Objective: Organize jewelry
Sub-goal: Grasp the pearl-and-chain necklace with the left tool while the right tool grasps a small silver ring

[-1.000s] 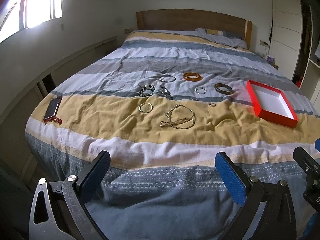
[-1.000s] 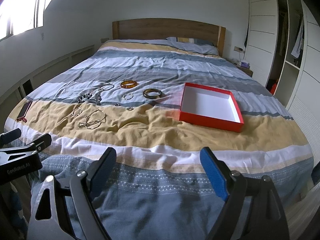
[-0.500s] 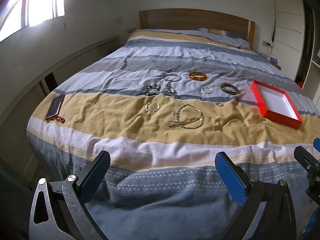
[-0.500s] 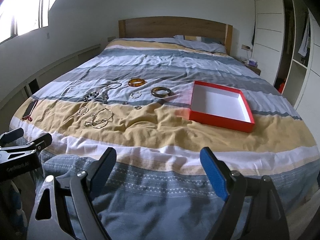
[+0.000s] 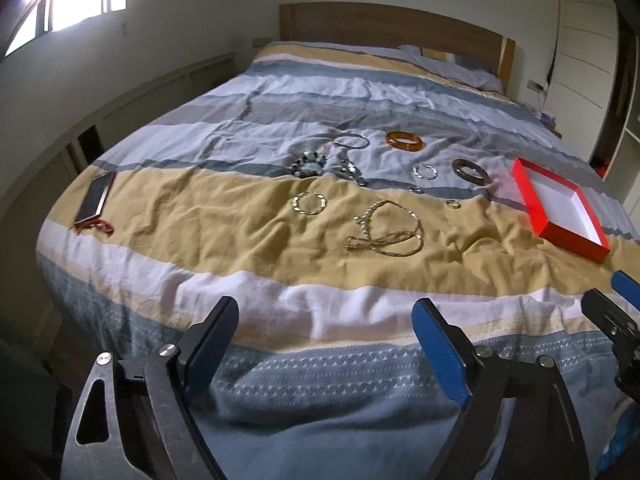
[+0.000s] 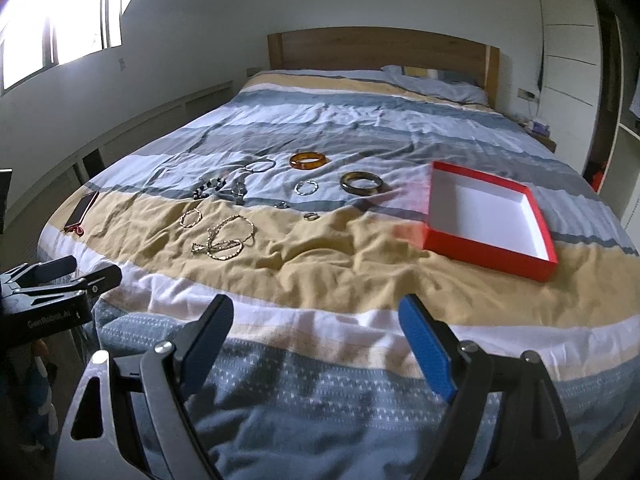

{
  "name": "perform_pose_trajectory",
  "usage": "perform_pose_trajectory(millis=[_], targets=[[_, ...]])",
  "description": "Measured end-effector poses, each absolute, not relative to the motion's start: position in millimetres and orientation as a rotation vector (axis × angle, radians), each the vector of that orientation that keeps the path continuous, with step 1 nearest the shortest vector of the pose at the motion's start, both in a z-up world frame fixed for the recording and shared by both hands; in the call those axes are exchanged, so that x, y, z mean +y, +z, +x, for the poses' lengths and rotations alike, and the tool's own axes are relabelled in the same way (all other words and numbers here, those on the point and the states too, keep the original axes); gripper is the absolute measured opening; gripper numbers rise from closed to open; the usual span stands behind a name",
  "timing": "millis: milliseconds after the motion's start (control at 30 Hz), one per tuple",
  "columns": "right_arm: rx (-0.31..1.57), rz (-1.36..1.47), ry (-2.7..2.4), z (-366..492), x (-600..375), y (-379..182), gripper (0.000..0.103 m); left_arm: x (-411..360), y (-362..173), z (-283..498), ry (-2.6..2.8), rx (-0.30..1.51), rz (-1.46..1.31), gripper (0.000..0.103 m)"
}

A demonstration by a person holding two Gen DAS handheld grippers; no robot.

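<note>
**Both grippers draw nearer the bed, still empty-handed**

Compared with a second ago, the jewelry and the box loom larger in both wrist views, so the person is closing in on the foot of the bed [image 6: 320,380]. Nothing on the striped duvet has shifted; I'd judge the sorting has not begun and this is only the approach.

The left gripper [image 5: 324,344] has its jaws spread wide with nothing between them, hanging over the blue patterned edge of the cover. The right gripper [image 6: 316,340] is the same: wide apart, empty, well short of any piece.

The jewelry lies scattered mid-bed, across the yellow and grey bands. An amber bangle [image 6: 308,160] sits farthest back, a dark brownish bangle [image 6: 361,182] just to its right and nearer the box. A thin silver bangle [image 6: 260,165], a dark beaded bracelet [image 6: 208,189] and a small twisted silver hoop [image 6: 306,187] lie between. On the yellow band rest a gold bracelet [image 6: 190,218], a looped and tangled gold chain necklace [image 6: 224,238] and a small ring [image 6: 310,216].

The red box [image 6: 486,254], white inside and empty, lies to the right of the pieces. A phone [image 5: 95,199] lies at the bed's left edge, well apart.
</note>
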State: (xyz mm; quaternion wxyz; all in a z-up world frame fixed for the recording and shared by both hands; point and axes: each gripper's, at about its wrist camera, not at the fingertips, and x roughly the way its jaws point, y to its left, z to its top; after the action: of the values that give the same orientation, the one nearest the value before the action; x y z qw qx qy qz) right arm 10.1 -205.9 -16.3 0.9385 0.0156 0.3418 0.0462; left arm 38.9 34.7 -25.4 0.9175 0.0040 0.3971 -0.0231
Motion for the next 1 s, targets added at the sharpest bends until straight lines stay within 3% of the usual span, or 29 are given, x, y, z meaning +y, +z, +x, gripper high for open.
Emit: perform_pose_trajectory(millis=[167, 233, 333, 933, 1000], targets=[[0.732, 0.055, 0.141, 44.8, -213.8, -22.2, 0.079, 25.8, -30.9, 66.0, -0.129, 0.842, -0.010, 0.084], [0.755, 0.068, 0.168, 64.4, -217.0, -26.4, 0.064, 18.8, -34.0, 82.2, -0.168, 0.850, -0.013, 0.084], [0.784, 0.070, 0.195, 94.3, -221.4, -33.8, 0.053, 5.9, -39.7, 105.9, -0.213, 0.861, 0.004, 0.084], [0.897, 0.017, 0.339, 231.5, -214.8, -93.3, 0.052, -19.8, -113.5, 203.8, -0.237, 0.984, 0.024, 0.085], [0.912, 0.013, 0.355, 239.0, -213.4, -101.5, 0.045, -20.3, -116.3, 203.7, -0.238, 0.985, 0.024, 0.085]])
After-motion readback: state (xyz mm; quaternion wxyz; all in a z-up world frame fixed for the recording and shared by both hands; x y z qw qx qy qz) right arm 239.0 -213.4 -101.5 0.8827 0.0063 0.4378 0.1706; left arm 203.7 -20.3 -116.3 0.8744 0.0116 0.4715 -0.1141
